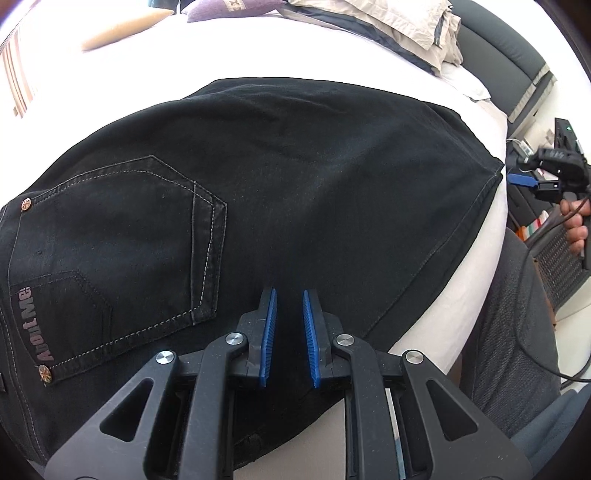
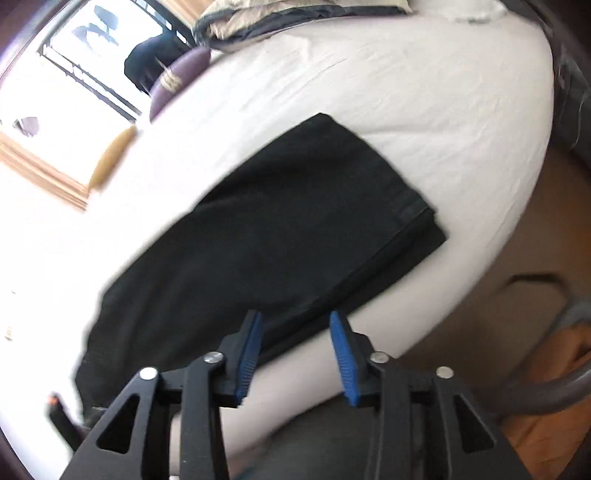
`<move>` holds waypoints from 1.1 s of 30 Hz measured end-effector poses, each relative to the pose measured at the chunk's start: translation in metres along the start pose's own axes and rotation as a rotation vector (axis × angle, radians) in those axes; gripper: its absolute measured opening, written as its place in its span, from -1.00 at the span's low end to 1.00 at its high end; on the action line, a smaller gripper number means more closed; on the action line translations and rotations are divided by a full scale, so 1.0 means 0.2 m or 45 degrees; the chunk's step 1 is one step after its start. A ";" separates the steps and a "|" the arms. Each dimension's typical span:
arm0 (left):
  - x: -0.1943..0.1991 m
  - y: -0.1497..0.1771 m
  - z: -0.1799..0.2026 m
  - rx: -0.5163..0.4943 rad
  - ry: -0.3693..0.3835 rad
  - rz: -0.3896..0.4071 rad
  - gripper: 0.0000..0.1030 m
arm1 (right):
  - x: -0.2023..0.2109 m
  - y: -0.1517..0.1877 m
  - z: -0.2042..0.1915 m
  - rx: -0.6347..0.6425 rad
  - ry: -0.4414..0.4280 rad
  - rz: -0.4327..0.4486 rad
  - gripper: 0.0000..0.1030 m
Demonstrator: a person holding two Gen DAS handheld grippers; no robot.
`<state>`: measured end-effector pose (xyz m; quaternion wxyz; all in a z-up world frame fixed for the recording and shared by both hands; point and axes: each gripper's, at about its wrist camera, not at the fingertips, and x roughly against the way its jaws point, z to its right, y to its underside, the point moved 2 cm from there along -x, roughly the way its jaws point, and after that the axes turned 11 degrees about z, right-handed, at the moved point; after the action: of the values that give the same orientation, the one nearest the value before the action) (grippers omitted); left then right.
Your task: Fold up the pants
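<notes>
Black jeans [image 1: 280, 192] lie flat on the white bed [image 1: 258, 51], legs stacked one on the other, back pocket with an "AboutMe" label at the left. My left gripper [image 1: 289, 295] hovers open and empty over the near edge of the jeans by the seat. In the right wrist view the jeans [image 2: 280, 236] run from lower left to the hems at the right. My right gripper [image 2: 295, 319] is open and empty above the near edge of the legs. The right gripper also shows in the left wrist view [image 1: 532, 181], off the bed's right side.
A pile of beige and dark bedding [image 1: 399, 26] lies at the bed's far side. A purple cushion [image 2: 177, 77] and a tan cushion [image 2: 110, 155] sit near the window. My grey-trousered leg [image 1: 517, 332] is at the bed's near right edge.
</notes>
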<state>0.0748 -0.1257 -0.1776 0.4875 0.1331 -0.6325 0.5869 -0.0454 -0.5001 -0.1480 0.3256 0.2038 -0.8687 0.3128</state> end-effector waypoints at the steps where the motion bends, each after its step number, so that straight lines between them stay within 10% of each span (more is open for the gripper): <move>1: 0.00 0.00 0.01 -0.001 0.000 -0.001 -0.71 | -0.02 0.01 0.02 -0.061 -0.020 -0.004 -0.01; 18: 0.02 0.02 -0.03 0.009 -0.001 0.005 -0.72 | -0.30 -0.05 0.20 -0.521 -0.265 -0.109 -0.01; 25: 0.02 0.02 -0.03 0.008 -0.003 0.005 -0.72 | -0.26 -0.02 0.32 -0.590 -0.235 -0.037 -0.83; 33: 0.03 0.00 0.00 -0.029 -0.026 -0.024 -0.71 | -0.17 -0.03 0.28 -0.522 -0.149 0.040 -0.93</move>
<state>0.0724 -0.1235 -0.1727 0.4881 0.1394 -0.6427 0.5738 -0.0426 -0.5368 -0.2021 0.3044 0.1375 -0.9346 0.1221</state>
